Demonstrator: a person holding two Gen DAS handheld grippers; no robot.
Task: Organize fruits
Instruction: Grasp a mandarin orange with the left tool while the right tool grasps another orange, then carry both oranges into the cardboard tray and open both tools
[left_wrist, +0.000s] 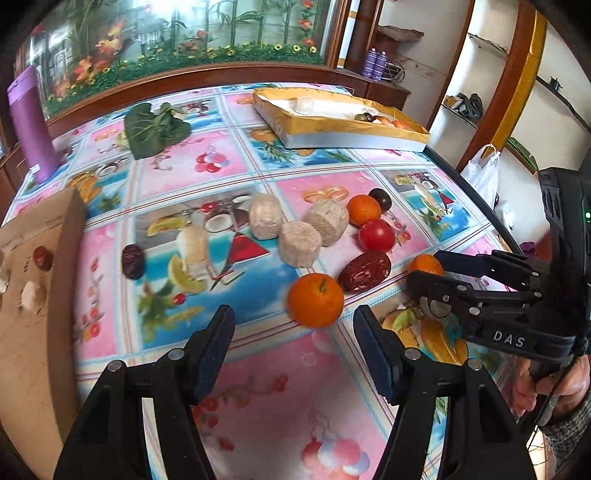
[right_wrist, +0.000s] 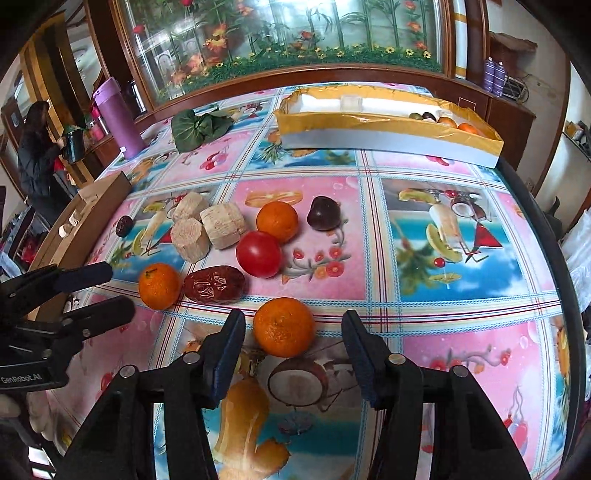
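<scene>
Loose fruit lies mid-table. In the right wrist view my right gripper (right_wrist: 293, 332) is open around a tangerine (right_wrist: 283, 326) that sits between its fingertips on the table. Beyond lie a red date (right_wrist: 214, 284), a second tangerine (right_wrist: 159, 285), a tomato (right_wrist: 258, 254), a third tangerine (right_wrist: 277, 220) and a dark plum (right_wrist: 324, 213). In the left wrist view my left gripper (left_wrist: 293, 325) is open, with the second tangerine (left_wrist: 316, 300) just ahead of its fingertips. The right gripper (left_wrist: 424, 266) shows at the right there.
A gold-lined white box (right_wrist: 388, 142) holding some fruit stands at the far side. Three pale cylindrical cakes (right_wrist: 207, 225) and a small dark date (right_wrist: 123, 225) lie left of the fruit. A cardboard box (left_wrist: 40, 295) is at the left, a purple bottle (left_wrist: 31, 122) and leafy greens (left_wrist: 155, 129) beyond.
</scene>
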